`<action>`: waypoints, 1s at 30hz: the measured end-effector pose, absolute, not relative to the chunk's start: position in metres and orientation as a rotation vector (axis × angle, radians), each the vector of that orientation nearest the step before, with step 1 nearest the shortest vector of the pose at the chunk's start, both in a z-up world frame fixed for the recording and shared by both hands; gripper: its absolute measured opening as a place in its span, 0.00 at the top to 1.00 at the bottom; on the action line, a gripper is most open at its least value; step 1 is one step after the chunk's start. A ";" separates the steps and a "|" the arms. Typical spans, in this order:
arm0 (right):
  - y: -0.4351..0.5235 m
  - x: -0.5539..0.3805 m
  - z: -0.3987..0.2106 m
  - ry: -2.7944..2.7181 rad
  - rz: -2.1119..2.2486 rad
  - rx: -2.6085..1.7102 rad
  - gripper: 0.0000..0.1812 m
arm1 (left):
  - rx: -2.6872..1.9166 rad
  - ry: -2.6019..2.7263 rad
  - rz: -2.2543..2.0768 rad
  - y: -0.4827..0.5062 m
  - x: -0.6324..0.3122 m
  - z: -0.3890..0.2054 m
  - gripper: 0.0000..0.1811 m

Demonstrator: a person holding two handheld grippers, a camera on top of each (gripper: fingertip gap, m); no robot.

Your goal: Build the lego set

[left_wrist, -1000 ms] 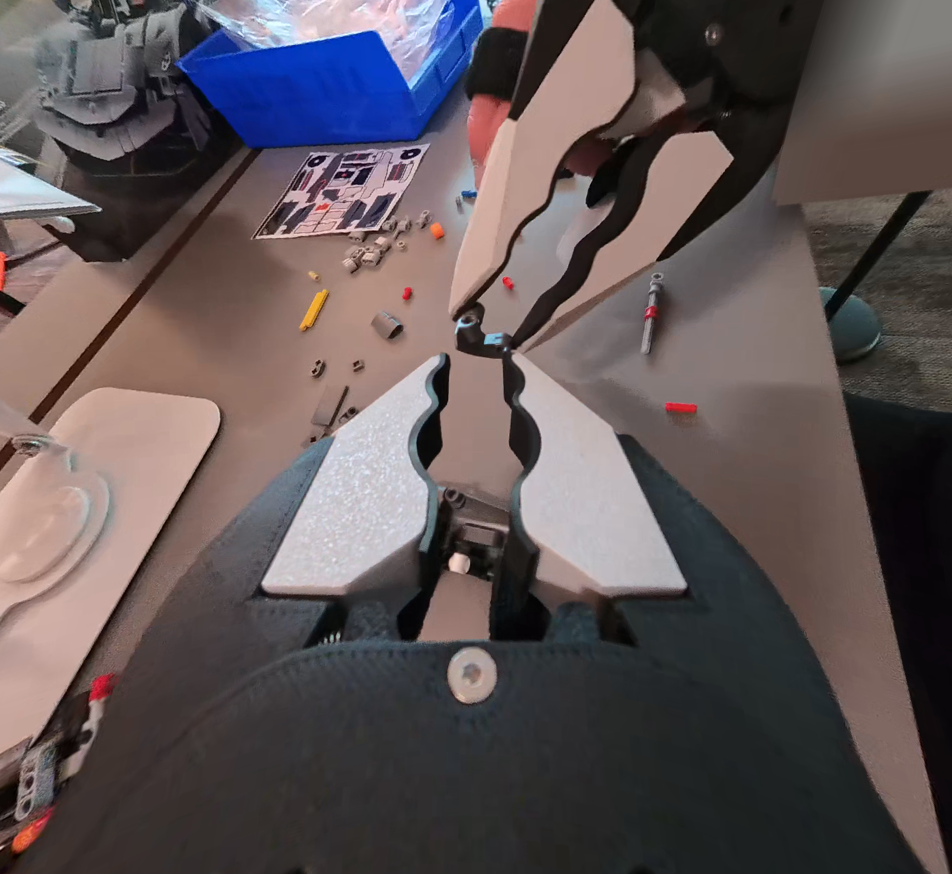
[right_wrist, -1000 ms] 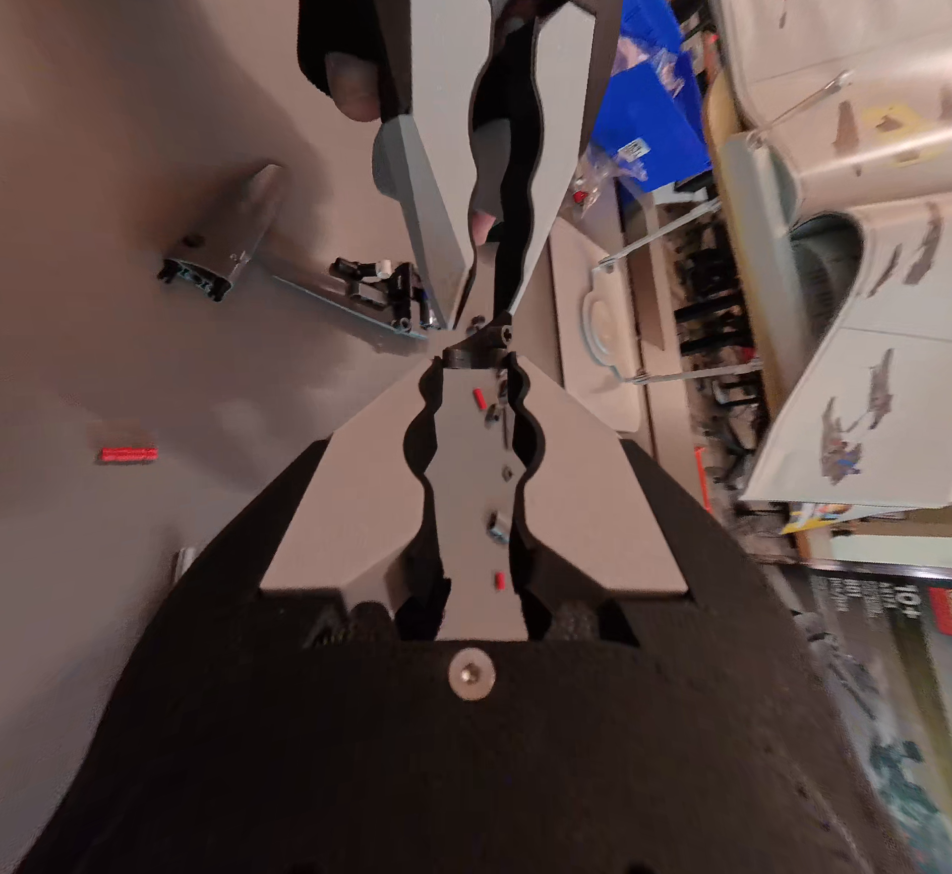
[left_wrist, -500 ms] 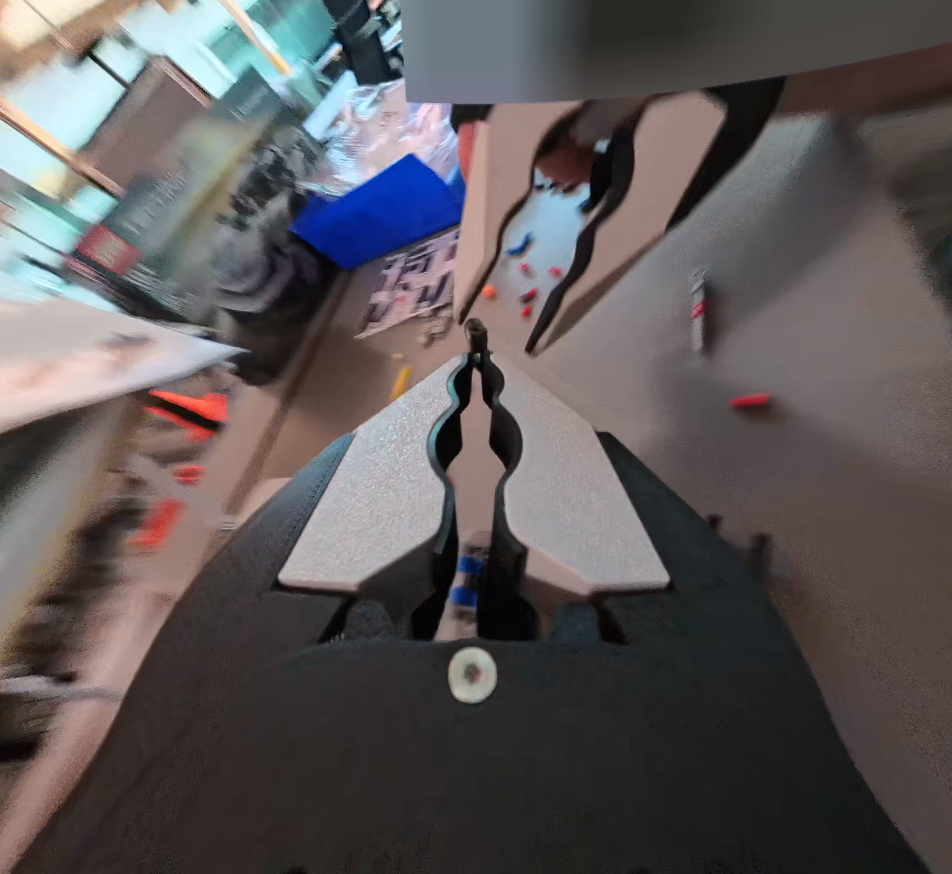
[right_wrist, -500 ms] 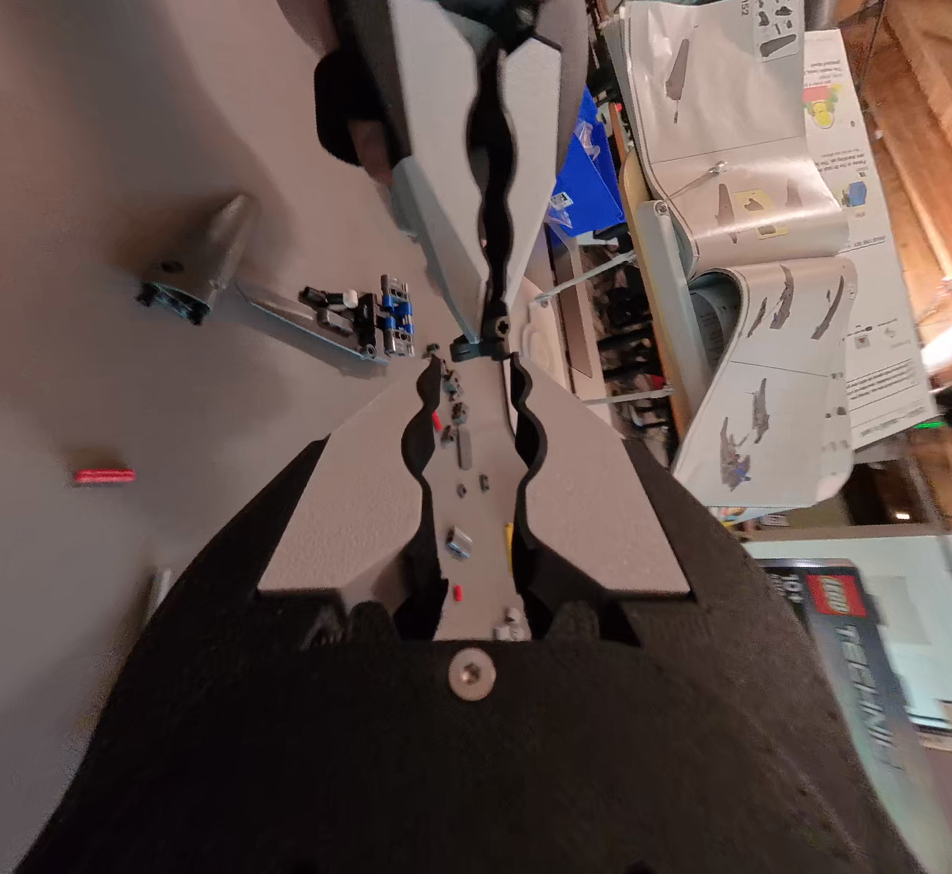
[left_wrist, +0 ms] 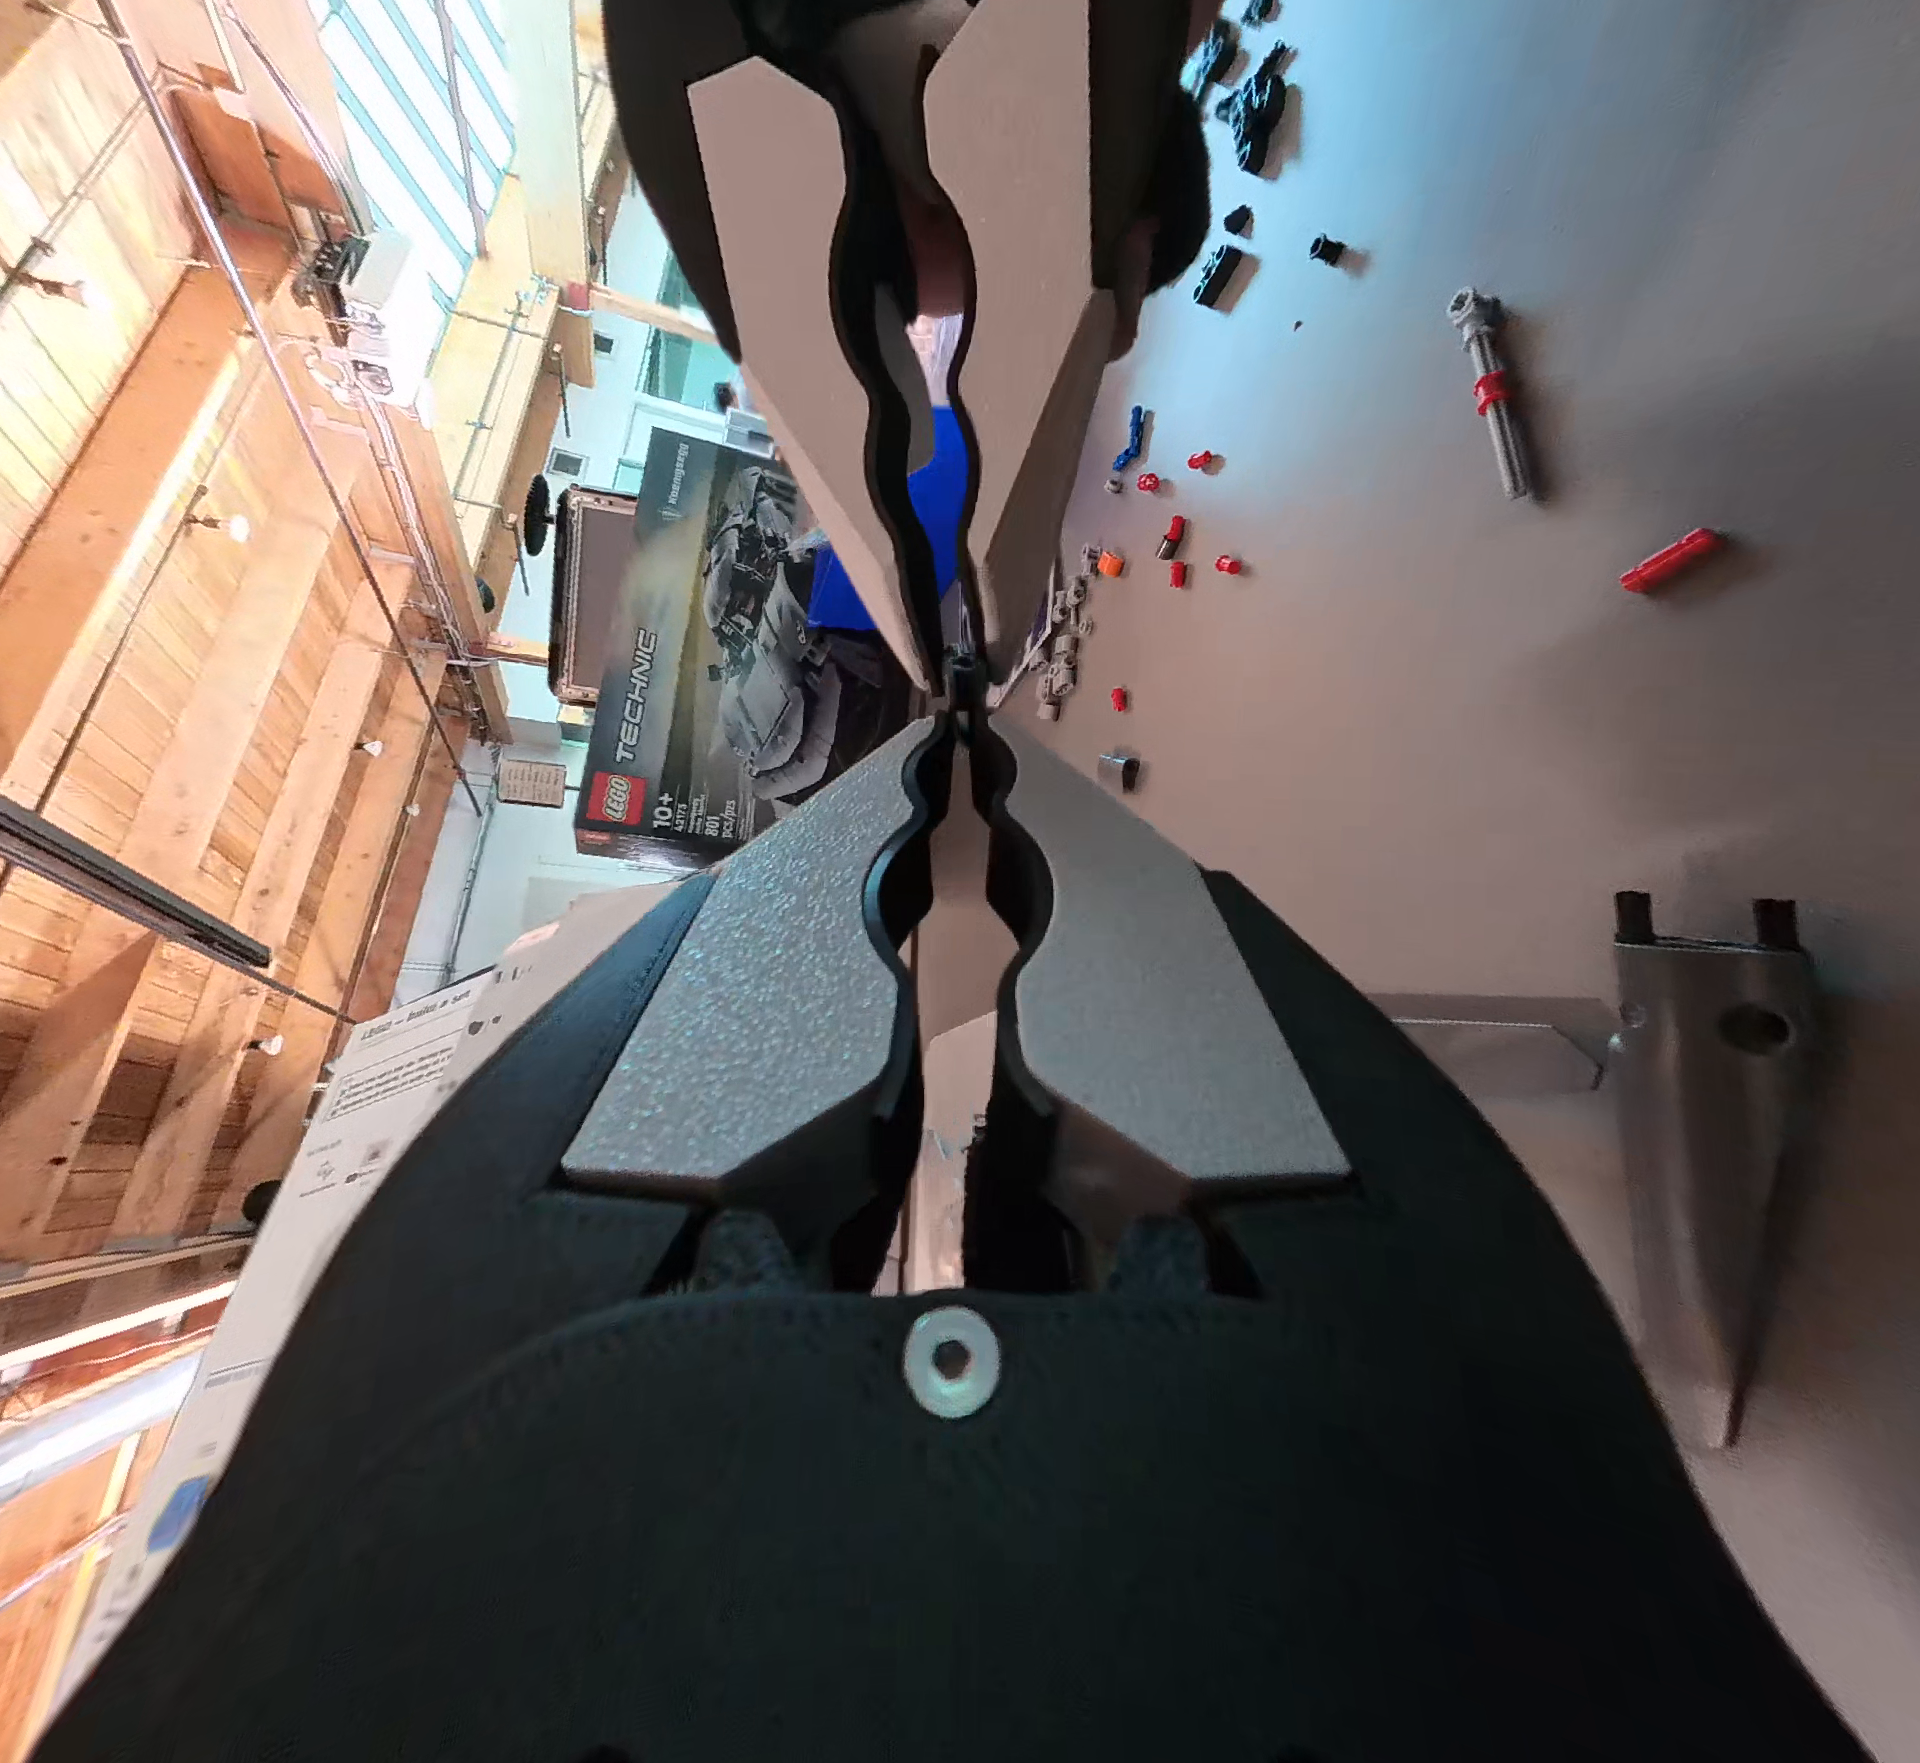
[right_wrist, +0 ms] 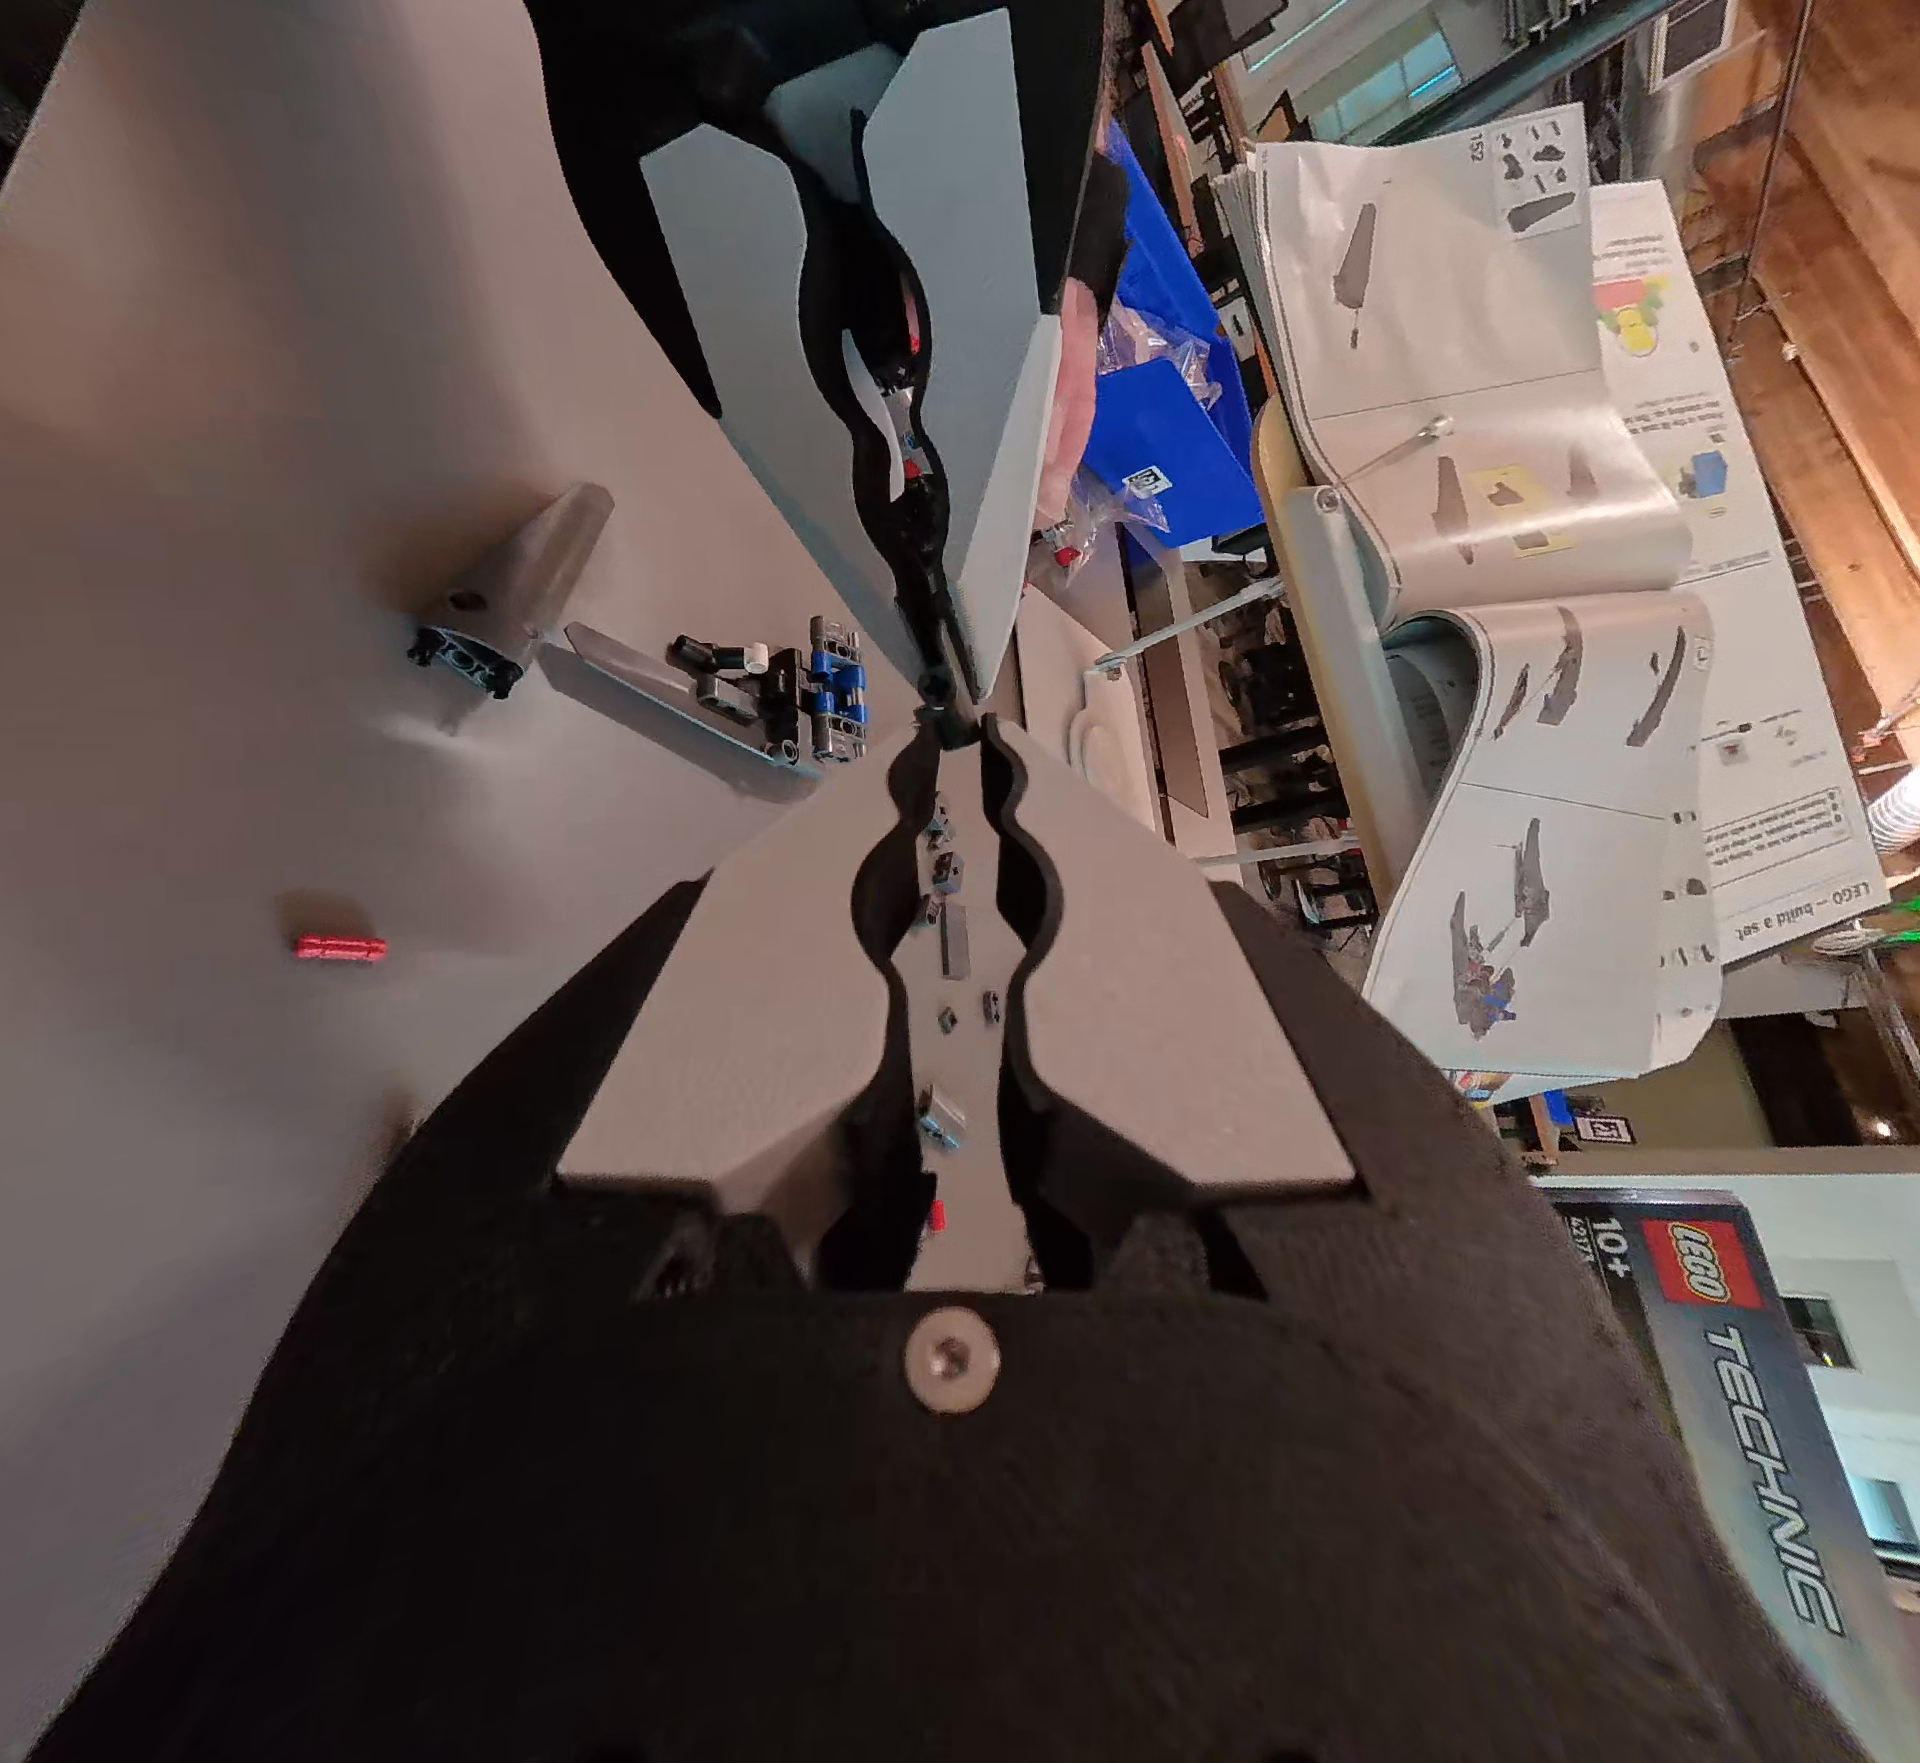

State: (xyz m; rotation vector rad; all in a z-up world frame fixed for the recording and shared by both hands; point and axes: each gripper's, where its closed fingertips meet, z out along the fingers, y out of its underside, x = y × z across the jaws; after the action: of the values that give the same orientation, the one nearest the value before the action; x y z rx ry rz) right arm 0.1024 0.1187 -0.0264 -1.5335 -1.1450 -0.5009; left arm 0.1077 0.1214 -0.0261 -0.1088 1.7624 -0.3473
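Note:
My left gripper (left_wrist: 961,734) is shut on a small black Lego piece (left_wrist: 961,687), held in the air above the grey table (left_wrist: 1455,830). My right gripper (left_wrist: 964,666) meets it tip to tip from the far side and is shut on the same piece. In the right wrist view the piece (right_wrist: 940,714) sits between my right gripper's (right_wrist: 948,731) pads, and the left gripper (right_wrist: 938,669) pinches its far end. A grey wing panel (left_wrist: 1704,1090) lies on the table, also in the right wrist view (right_wrist: 520,570), beside a sub-assembly with blue parts (right_wrist: 800,690).
Loose pieces lie on the table: a red pin (left_wrist: 1668,560), a grey axle with a red bush (left_wrist: 1496,394), small red, grey and black bits (left_wrist: 1174,550). A blue bin (right_wrist: 1153,425), an open instruction booklet (right_wrist: 1507,570) and the set's box (left_wrist: 686,653) stand along the table's edge. Only a small space, under 4 cm, lies between the two pairs of fingers.
The left gripper shut on the black piece, and both grippers rolled onto their sides. The right gripper, wide around the piece before, has now shut on it too.

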 end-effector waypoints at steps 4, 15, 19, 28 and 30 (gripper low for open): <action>0.120 0.108 -0.021 -1.101 -0.586 -1.514 0.97 | -0.194 1.740 -0.407 0.126 0.112 -0.020 1.00; 0.119 0.126 0.007 -1.039 -1.200 -1.214 0.98 | -1.032 1.792 -1.462 0.113 0.110 -0.006 0.90; 0.114 0.120 0.011 -1.062 -1.267 -1.134 0.97 | -1.140 1.736 -1.730 0.103 0.109 0.001 0.89; 0.107 0.120 0.004 -1.130 -1.358 -1.050 0.97 | -1.227 1.692 -1.879 0.099 0.114 -0.003 0.95; 0.106 0.121 0.002 -1.135 -1.365 -1.046 0.97 | -1.217 1.706 -1.873 0.097 0.115 -0.004 0.97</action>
State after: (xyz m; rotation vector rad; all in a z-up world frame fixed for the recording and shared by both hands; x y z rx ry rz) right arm 0.1207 0.1059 0.0025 -1.0461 -1.1348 -1.3648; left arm 0.1150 0.0973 -0.0037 -1.2170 1.7058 -1.8733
